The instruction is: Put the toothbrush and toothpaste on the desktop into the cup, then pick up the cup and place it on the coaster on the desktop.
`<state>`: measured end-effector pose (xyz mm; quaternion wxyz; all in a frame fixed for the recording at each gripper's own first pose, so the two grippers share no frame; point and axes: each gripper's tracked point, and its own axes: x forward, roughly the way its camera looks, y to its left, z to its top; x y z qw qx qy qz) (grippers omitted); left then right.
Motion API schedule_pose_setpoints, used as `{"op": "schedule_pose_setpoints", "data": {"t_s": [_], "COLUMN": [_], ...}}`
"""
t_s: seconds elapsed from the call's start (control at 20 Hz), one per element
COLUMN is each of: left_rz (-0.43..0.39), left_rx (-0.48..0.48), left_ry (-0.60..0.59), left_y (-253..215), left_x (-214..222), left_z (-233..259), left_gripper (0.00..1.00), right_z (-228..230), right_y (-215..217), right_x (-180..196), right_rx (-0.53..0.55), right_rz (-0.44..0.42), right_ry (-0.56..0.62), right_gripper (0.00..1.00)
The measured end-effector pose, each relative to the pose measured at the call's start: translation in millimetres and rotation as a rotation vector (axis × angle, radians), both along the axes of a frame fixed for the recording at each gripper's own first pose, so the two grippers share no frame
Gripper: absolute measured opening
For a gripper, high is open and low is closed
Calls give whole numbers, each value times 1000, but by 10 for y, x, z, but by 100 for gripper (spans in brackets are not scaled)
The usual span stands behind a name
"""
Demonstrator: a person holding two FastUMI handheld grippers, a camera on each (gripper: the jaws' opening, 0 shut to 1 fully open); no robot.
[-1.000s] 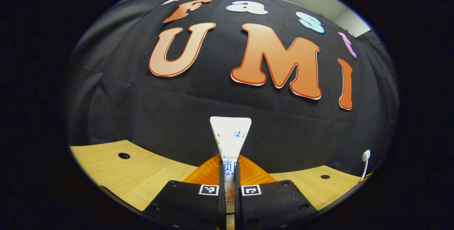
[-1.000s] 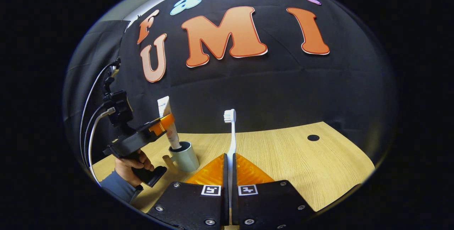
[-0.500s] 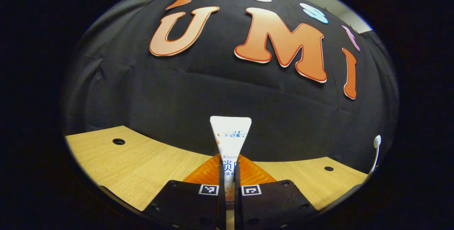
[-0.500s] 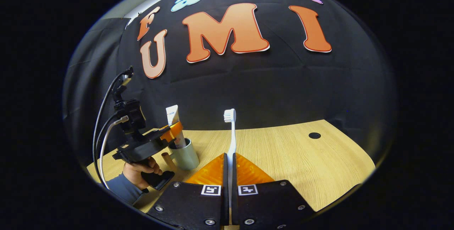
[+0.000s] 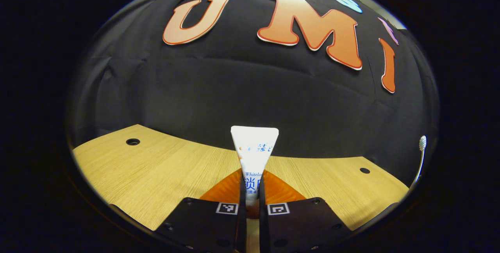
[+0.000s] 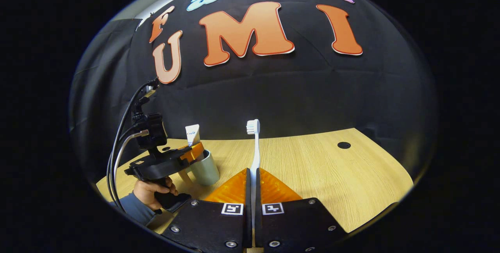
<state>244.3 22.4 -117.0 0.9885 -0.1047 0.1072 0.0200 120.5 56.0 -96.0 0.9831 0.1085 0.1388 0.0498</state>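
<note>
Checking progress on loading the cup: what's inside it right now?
The toothpaste stands in the cup, gripped by the left tool. Its lower end and the cup's bottom are hidden. The toothbrush sits in the right tool.

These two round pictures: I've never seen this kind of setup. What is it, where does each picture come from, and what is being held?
A person holds a hand-held gripper in each hand; a camera rides on each, looking along its two fingers. In the left gripper view, the left hand-held gripper clamps a toothpaste tube upright above a wooden desk. In the right gripper view, the right hand-held gripper clamps a toothbrush, bristles up. Farther off there, the person's hand lowers the toothpaste into a pale cup on the desk.
</note>
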Motion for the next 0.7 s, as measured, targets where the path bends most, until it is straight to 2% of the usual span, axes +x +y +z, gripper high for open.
{"op": "schedule_pose_setpoints", "data": {"t_s": [0.2,0.25,0.4,0.45,0.55,0.7], "left_rz": [-41,-53,-52,-57,-61,-67], "left_rx": [-20,-23,-21,-27,-31,1], "left_ry": [22,26,1,-12,-32,-39], "left_y": [-92,-109,-66,-45,-16,66], "left_x": [-88,-110,-191,-235,-288,-490], "left_z": [16,31,162,233,304,369], "left_gripper": [19,25,35,41,64,82], "right_z": [-7,11,54,84,172,385], "right_y": [-2,0,24,20,43,49], "right_x": [-27,-26,-97,-99,-63,1], "right_rx": [-8,-4,12,18,24,40], "right_rz": [-4,-3,5,7,12,13], "right_ry": [1,-1,-16,-26,-59,-145], "right_gripper": [3,3,3,3,3,3]}}
